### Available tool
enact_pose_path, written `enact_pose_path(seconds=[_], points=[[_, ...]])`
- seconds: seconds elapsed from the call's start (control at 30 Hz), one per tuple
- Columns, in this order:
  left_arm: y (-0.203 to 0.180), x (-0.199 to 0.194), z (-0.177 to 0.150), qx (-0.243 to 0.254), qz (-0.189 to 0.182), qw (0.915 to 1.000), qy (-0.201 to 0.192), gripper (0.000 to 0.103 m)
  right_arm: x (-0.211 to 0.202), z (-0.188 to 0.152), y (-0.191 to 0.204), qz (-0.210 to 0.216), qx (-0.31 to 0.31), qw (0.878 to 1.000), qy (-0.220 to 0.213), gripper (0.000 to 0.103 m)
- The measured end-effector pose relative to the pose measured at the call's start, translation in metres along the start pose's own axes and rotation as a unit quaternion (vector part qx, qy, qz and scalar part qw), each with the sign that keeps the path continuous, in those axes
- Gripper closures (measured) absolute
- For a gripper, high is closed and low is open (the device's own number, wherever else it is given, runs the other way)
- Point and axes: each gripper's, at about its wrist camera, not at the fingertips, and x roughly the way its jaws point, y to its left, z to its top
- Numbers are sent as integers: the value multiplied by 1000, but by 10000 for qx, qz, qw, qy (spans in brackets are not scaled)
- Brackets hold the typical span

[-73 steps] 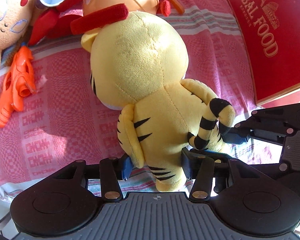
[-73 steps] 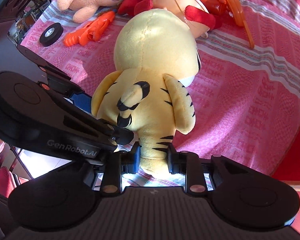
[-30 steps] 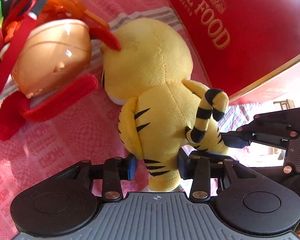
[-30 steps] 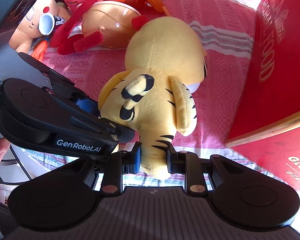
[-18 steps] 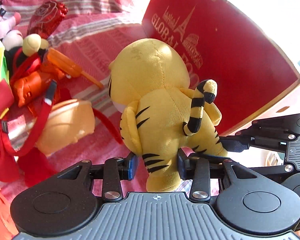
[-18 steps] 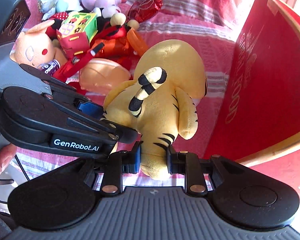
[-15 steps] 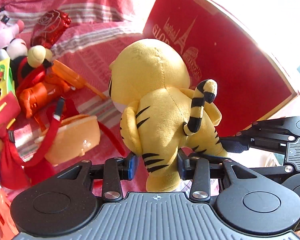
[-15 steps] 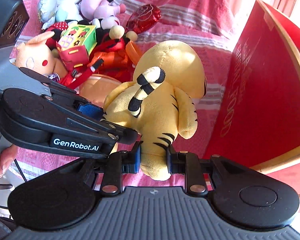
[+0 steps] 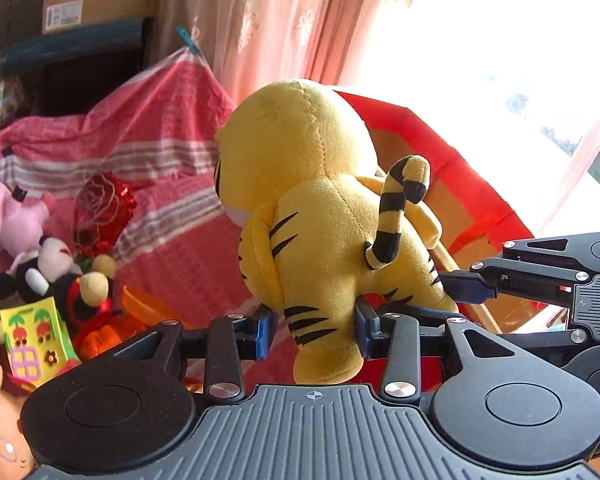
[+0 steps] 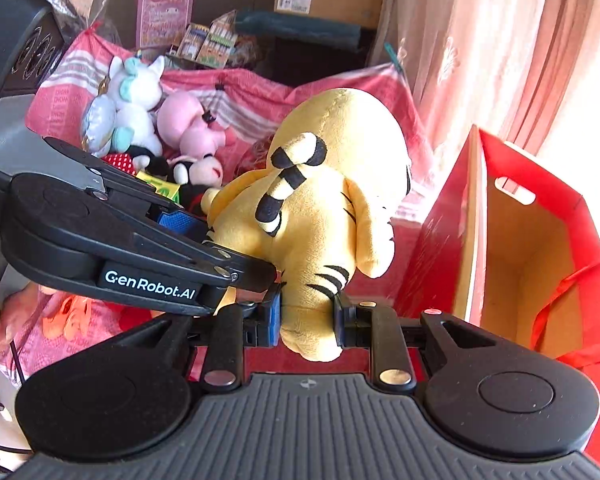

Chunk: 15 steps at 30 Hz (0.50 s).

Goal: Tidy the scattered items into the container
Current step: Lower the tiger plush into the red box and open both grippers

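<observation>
Tiger plush [image 9: 324, 216] held in the air by both grippers, near the open red box [image 10: 540, 248].

Left gripper [image 9: 314, 330] pinches one leg of the toy and right gripper [image 10: 306, 320] pinches the other, pads pressed into the fabric, tail up. In the right wrist view the box stands at 3 o'clock, its mouth open and its tan inside bare, with clear air between its near rim and the tiger. At 9 to 10 o'clock a heap of soft toys lies on the pink cloth [image 9: 172, 128]: a pink plush [image 10: 188, 124], a white unicorn [image 10: 132, 92], a foil rose [image 9: 104, 212]. Curtain [image 10: 480, 40] hangs behind the box. The tiger's face is turned away, and the box floor is hidden.
</observation>
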Motion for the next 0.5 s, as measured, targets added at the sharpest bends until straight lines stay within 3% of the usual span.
enact_pose_path(seconds=[0.23,0.5], points=[[-76,42,61,127,-377,9991,-175,62,-35,16,-91,-462,-234,9984,-229,75],[-135,124,80,71,-608,9979,209,60,-30,-6,-184,-573,-242,9978,238,74]])
